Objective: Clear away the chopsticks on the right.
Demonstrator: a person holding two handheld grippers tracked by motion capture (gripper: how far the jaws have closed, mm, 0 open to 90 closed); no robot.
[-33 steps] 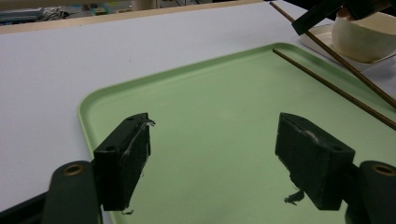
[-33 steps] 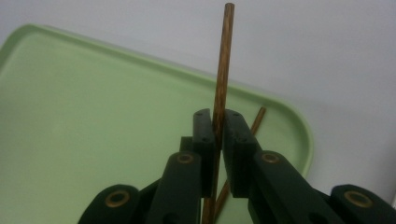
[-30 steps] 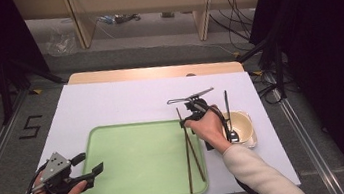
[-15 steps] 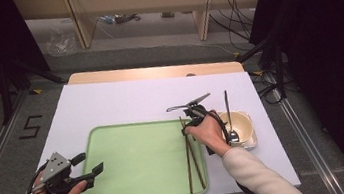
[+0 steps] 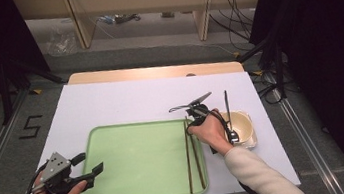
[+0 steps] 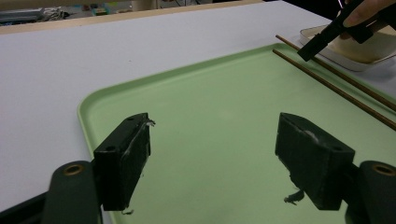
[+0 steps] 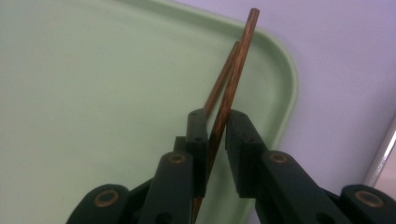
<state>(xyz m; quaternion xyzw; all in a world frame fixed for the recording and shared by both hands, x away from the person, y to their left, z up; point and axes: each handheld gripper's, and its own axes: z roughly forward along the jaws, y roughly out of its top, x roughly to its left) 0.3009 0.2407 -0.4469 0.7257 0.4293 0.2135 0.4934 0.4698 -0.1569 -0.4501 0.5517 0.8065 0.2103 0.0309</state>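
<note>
On the green tray's point(image 5: 134, 167) right side lie 2 brown chopsticks point(image 5: 192, 160). Around them, the right gripper's point(image 7: 217, 135) jaws have just been opening, barely parted, pads no longer pressing. Left gripper point(image 6: 215, 158) hovers wide open, empty, over the tray.

Chopsticks' point(image 7: 229, 88) lower ends behind right gripper point(image 7: 215, 140)

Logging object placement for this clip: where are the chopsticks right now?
In the high view the chopsticks lie lengthwise along the right side of the green tray, beside the cream bowl, their far ends between the right gripper jaws.
</note>
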